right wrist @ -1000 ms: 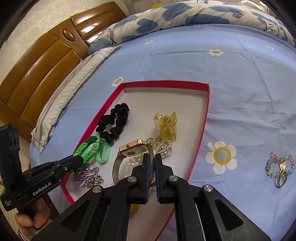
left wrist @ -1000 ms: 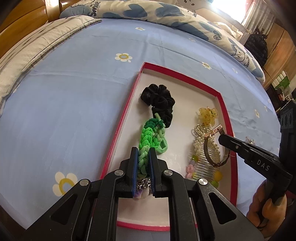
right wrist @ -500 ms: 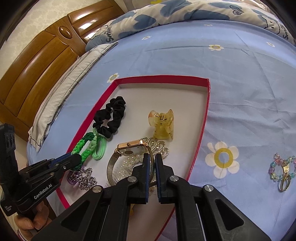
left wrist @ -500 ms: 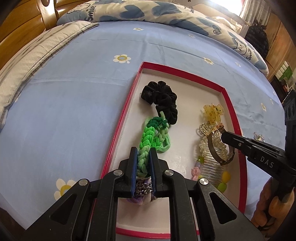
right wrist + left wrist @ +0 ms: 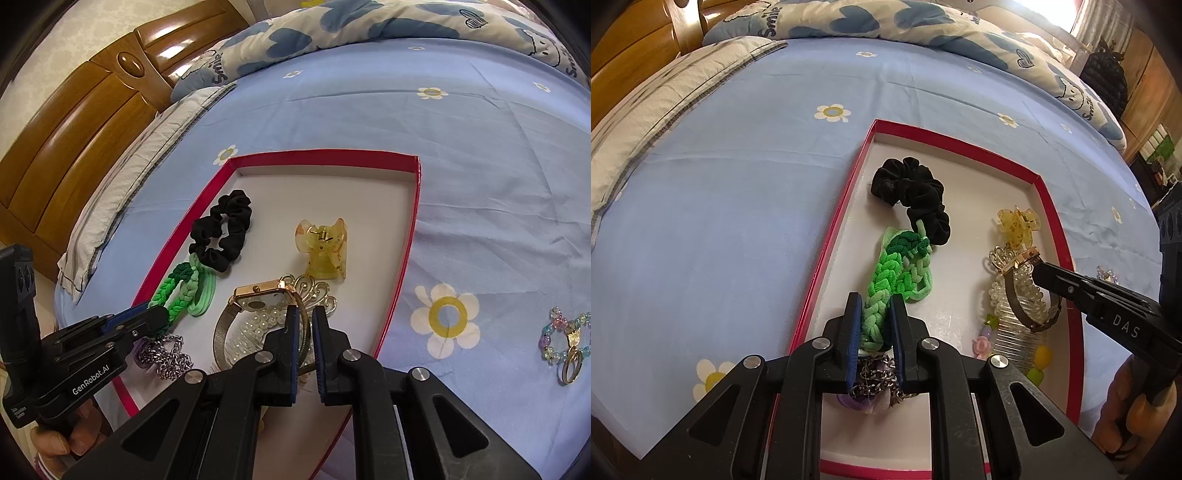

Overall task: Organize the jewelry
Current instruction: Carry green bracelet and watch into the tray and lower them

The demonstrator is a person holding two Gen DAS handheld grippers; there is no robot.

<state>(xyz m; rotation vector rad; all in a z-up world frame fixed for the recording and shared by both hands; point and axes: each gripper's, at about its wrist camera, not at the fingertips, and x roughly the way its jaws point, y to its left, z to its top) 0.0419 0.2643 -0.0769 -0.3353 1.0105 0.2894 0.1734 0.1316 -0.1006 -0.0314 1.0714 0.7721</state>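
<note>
Placing pieces into the tray [image 5: 827, 258] looks like the step in hand, w/ both tools down inside it. L gripper [image 5: 873, 306] sits narrow, pads pinching the near end of the green braid [image 5: 886, 273], which lies flat on the tray floor by the left rim; its far end touches the black scrunchie [image 5: 916, 192]. A chain [image 5: 875, 373] is bunched right under the L jaws. R gripper [image 5: 304, 314] has just been opening a little: the watch [image 5: 258, 295] strap runs btwn its jaws, but a gap shows each side, so prob. no grip now. The watch rests on a pearl comb [image 5: 258, 325], near the right rim.

Next move, by judgement: L lets the braid go and lifts straight up, clear of the chain; R backs off w/o snagging the strap loop.

Farther right, the amber clip [image 5: 325, 247] stands just behind the watch. Outside the tray, on the blue sheet [image 5: 480, 184], a bead bracelet [image 5: 565, 332] w/ rings lies well apart, likely the next pick. Nothing blocks that path except the tray's right rim.
</note>
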